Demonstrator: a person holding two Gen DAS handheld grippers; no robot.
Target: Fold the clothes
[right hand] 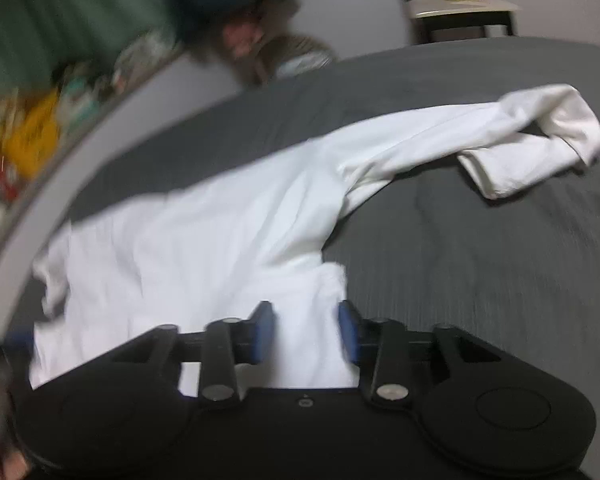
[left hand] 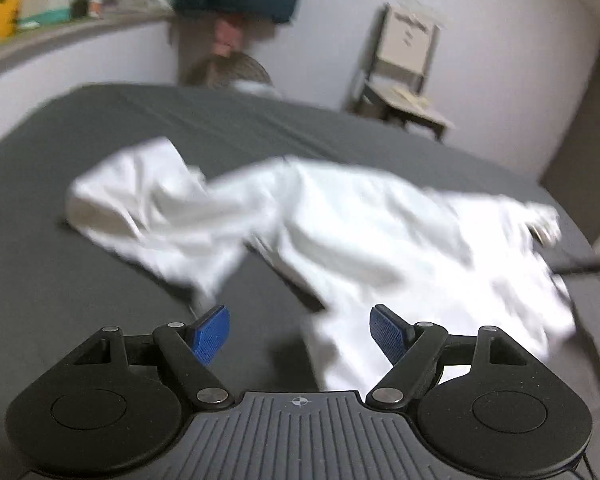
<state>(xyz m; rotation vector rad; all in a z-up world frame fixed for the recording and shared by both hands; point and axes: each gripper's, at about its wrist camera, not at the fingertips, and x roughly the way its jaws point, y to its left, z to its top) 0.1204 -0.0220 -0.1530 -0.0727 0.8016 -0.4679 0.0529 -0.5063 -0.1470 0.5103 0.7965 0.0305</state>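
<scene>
Left gripper (left hand: 300,334) hangs over the grey bed (left hand: 60,280), blue pads (left hand: 212,334) wide apart; a crumpled white shirt (left hand: 340,232) lies blurred ahead, its hem under the right pad

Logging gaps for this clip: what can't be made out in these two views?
- Right gripper: motion blur; grip on the white shirt unclear.
- Left wrist view: shirt's right part smeared.
- Shelf items: blurred.
- Shirt's near hem: hidden behind the right gripper body.
</scene>
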